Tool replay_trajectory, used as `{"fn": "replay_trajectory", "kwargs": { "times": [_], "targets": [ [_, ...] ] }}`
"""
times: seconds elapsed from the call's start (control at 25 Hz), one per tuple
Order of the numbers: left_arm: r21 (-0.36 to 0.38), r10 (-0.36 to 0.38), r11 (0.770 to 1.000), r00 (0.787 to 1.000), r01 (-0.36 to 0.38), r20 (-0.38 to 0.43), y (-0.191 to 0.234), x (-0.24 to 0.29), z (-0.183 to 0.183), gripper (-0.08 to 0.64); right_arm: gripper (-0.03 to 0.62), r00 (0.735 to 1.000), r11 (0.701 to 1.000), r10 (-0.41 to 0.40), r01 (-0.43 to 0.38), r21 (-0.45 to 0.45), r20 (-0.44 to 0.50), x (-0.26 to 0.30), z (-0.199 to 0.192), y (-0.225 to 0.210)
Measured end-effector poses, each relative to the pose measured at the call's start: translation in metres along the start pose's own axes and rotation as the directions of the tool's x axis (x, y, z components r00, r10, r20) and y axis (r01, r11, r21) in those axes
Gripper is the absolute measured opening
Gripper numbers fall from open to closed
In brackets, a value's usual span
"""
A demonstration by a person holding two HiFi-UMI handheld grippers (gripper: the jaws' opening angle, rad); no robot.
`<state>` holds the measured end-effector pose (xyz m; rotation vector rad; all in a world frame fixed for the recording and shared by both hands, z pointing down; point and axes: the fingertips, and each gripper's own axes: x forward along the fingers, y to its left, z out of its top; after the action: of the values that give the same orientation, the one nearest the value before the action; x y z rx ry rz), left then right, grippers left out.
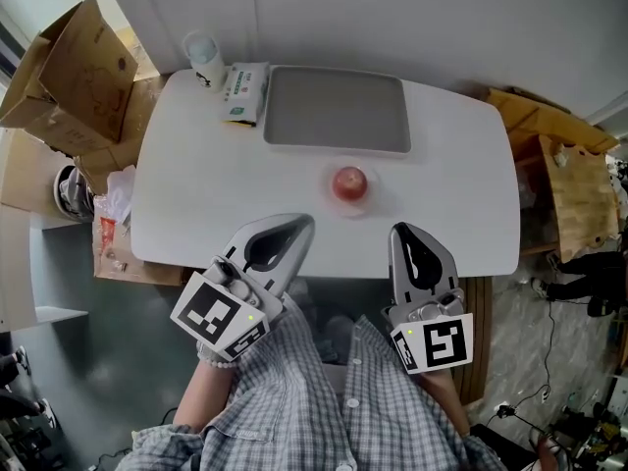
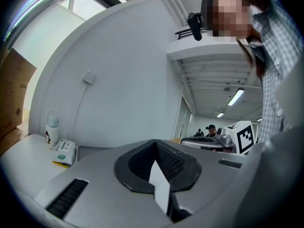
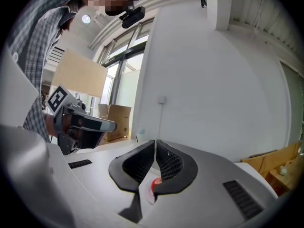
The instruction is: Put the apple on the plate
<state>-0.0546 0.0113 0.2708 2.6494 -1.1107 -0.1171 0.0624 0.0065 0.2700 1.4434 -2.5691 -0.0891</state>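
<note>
Pale wall behind a white table, with cardboard boxes on the floor off to the left claw's side. At the far edge, well ahead of both claws: a grey tray, a tissue pack touching its left side, and a bottle just beyond that.

Left claw, also seen from its own camera: jaws pressed together, nothing between them. Right claw, likewise: tips meeting, empty. Both held low over the near table edge, close to the checked shirt, pointing roughly level across the top.

Apple out on the table between the two claws' lines, nearer than the tray. Ahead and to the right of the left claw; ahead and to the left of the right claw. Apart from both, touched by neither. Visible in the right gripper view as a red patch just under the shut tips, so nearly dead ahead of that claw; hidden behind the jaw body in the left gripper view.

Seems to rest on a small pale plate, faint rim only, hard to be sure. If so, nothing left to carry.

Round, so no long axis to line up with. About equally near either claw; right one better aimed. Would need opening before any grip.
</note>
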Motion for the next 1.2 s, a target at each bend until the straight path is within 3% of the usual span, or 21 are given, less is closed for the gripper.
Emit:
{"fn": "replay_trajectory", "kwargs": {
  "times": [0.4, 0.68, 1.2],
  "targets": [
    [0.003, 0.010, 1.000, 1.000, -0.010, -0.015, 0.037, 0.004, 0.004, 0.008, 0.026, 0.997, 0.998, -0.069, 0.069, -0.004, -0.039, 0.018, -0.009, -0.006],
    [0.018, -0.011, 1.000, 0.998, 0.012, -0.060, 0.032, 0.024, -0.008, 0.008, 0.026, 0.995, 0.996, -0.084, 0.084, 0.000, -0.057, 0.028, -0.012, -0.031],
    [-0.053, 0.159, 0.984, 0.978, -0.168, -0.138, 0.068, 0.056, -0.034, 0.008, 0.026, 0.990, 0.999, 0.013, -0.008, 0.037, -0.137, 0.076, -0.045, -0.072]
  ]
}}
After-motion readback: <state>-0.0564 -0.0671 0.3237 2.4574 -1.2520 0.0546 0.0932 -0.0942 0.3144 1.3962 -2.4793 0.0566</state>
